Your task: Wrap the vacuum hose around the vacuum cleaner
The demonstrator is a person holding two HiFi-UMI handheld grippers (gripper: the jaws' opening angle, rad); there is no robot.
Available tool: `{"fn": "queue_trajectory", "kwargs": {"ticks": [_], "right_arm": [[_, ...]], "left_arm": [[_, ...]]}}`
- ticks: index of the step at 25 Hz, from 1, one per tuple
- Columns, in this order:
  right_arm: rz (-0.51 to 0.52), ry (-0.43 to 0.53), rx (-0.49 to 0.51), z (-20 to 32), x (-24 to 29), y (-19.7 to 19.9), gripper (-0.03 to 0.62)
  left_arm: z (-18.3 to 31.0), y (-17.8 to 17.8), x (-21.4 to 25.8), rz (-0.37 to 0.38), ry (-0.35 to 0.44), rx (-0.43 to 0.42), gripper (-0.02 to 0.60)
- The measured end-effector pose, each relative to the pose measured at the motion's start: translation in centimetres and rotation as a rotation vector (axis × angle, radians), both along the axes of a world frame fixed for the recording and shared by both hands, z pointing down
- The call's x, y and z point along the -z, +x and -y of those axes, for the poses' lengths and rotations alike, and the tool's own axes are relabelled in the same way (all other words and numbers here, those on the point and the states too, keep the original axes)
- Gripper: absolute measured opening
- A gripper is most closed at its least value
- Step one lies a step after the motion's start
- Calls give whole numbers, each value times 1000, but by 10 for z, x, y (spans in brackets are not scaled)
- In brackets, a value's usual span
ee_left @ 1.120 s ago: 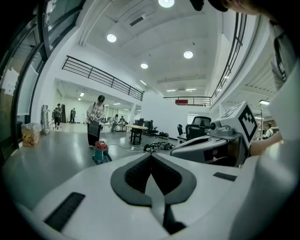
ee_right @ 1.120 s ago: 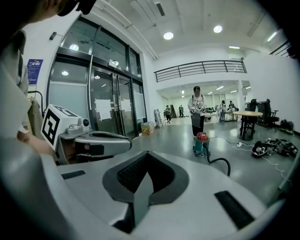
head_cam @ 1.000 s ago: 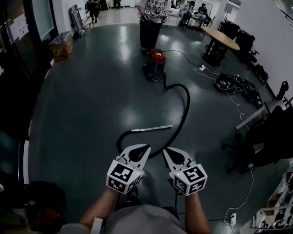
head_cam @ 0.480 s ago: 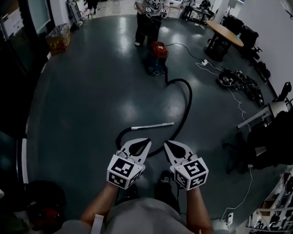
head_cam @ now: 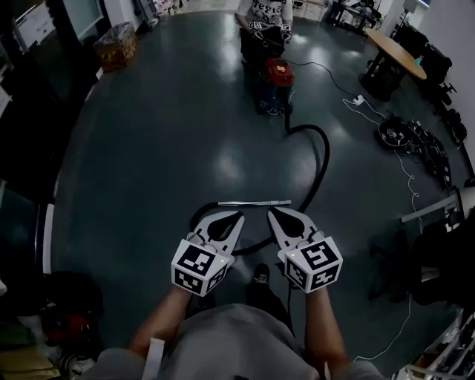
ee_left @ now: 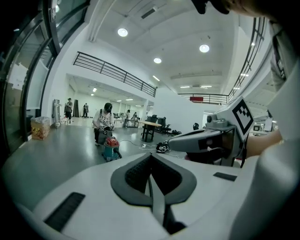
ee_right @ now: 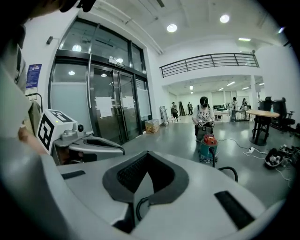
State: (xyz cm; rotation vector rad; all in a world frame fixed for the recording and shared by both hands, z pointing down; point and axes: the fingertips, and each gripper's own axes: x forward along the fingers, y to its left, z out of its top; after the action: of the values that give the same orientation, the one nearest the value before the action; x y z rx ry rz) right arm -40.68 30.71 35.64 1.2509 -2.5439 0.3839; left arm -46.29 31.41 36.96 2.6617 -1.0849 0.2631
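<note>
The vacuum cleaner (head_cam: 275,79), red-topped on a teal body, stands far ahead on the dark floor. Its black hose (head_cam: 323,159) curves from it toward me and loops under my grippers. The hose's metal wand (head_cam: 253,202) lies flat just beyond the fingertips. My left gripper (head_cam: 237,218) and right gripper (head_cam: 272,214) are held side by side above the hose loop, both shut and empty. The vacuum cleaner (ee_left: 111,149) shows small in the left gripper view. In the right gripper view the vacuum cleaner (ee_right: 207,148) has a bit of hose (ee_right: 228,170) beside it.
A person (head_cam: 266,16) stands right behind the vacuum. A round table (head_cam: 398,64) and a tangle of cables (head_cam: 404,134) lie at the right, with an office chair (head_cam: 439,256) nearer. A cardboard box (head_cam: 119,45) sits far left. Glass doors (ee_right: 110,105) line the left side.
I have moved forward: the wand and hose loop now lie closer under the fingertips, and the vacuum has shifted right in the view. Both grippers stay shut.
</note>
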Motion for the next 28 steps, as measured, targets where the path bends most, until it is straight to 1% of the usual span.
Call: {"fn": "queue_trajectory", "kwargs": {"ticks": [3, 6, 9, 13, 15, 18, 24, 28], "right_arm": [[17, -15, 33, 21, -3, 28, 3], [41, -26, 65, 43, -6, 54, 3], [55, -31, 91, 61, -9, 71, 3], [49, -50, 94, 77, -17, 83, 3], [40, -59, 89, 83, -22, 85, 3], [22, -60, 63, 96, -24, 74, 3], [-19, -68, -5, 112, -26, 48, 3], [-65, -92, -24, 121, -44, 41, 3]], "left_arm": [[21, 28, -5, 20, -24, 22, 8], [46, 51, -5, 42, -20, 54, 8], [67, 65, -3, 55, -5, 88, 8], [85, 75, -8, 70, -9, 86, 8], [93, 74, -11, 69, -8, 84, 8], [105, 60, -15, 55, -15, 74, 8], [116, 33, -24, 41, -42, -14, 8], [131, 24, -37, 59, -53, -63, 8]]}}
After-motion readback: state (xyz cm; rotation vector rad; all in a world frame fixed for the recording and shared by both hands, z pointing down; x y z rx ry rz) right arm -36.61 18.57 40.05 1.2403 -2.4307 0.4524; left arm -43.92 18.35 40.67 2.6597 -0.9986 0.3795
